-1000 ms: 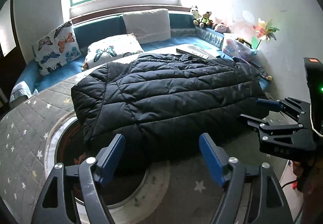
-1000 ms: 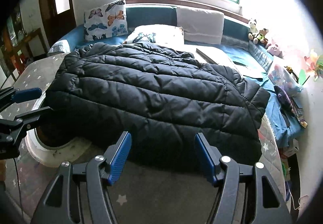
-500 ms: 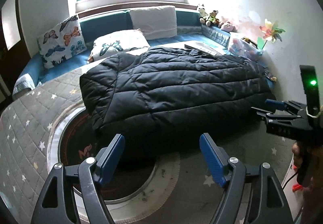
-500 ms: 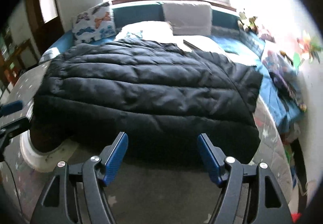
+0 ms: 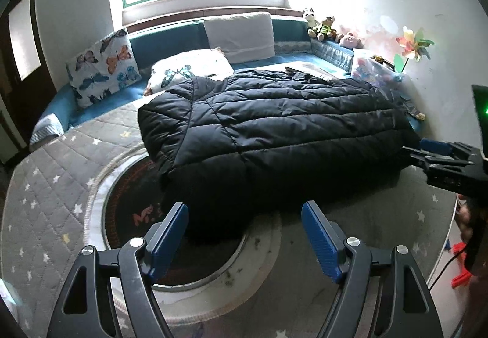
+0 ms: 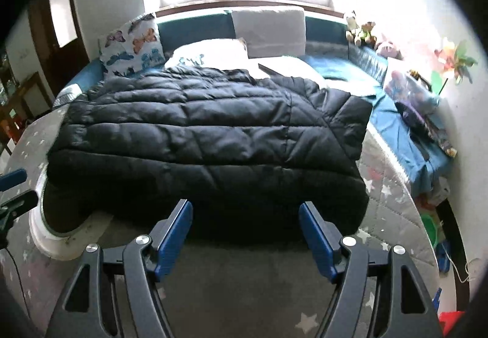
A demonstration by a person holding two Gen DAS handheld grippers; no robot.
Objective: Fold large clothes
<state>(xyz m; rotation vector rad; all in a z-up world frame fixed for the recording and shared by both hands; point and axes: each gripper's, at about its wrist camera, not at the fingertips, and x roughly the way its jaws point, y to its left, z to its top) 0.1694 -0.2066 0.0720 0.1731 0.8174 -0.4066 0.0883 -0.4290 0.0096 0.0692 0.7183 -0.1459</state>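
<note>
A large black quilted puffer jacket (image 5: 274, 136) lies folded in a thick block on a round table covered by a grey star-print quilt (image 5: 55, 185); it also shows in the right wrist view (image 6: 207, 142). My left gripper (image 5: 244, 231) is open and empty, hovering just short of the jacket's near edge. My right gripper (image 6: 245, 228) is open and empty at the jacket's near edge. The right gripper also shows at the right of the left wrist view (image 5: 427, 152), beside the jacket's right end. The left gripper's fingertips (image 6: 13, 179) show at the left edge.
A round dark inset with a white rim (image 5: 137, 216) sits in the table by the jacket. Behind are a blue window bench (image 5: 170, 42) with butterfly pillows (image 5: 103, 66), a white cushion (image 5: 241, 36), plush toys (image 5: 323, 26) and a paper pinwheel (image 5: 411, 45). Clutter lies along the right wall (image 6: 421, 112).
Both grippers have pulled back and risen a little from the jacket, staying open. The jacket lies still. The right gripper has swung so that it points more along the jacket's right end.
</note>
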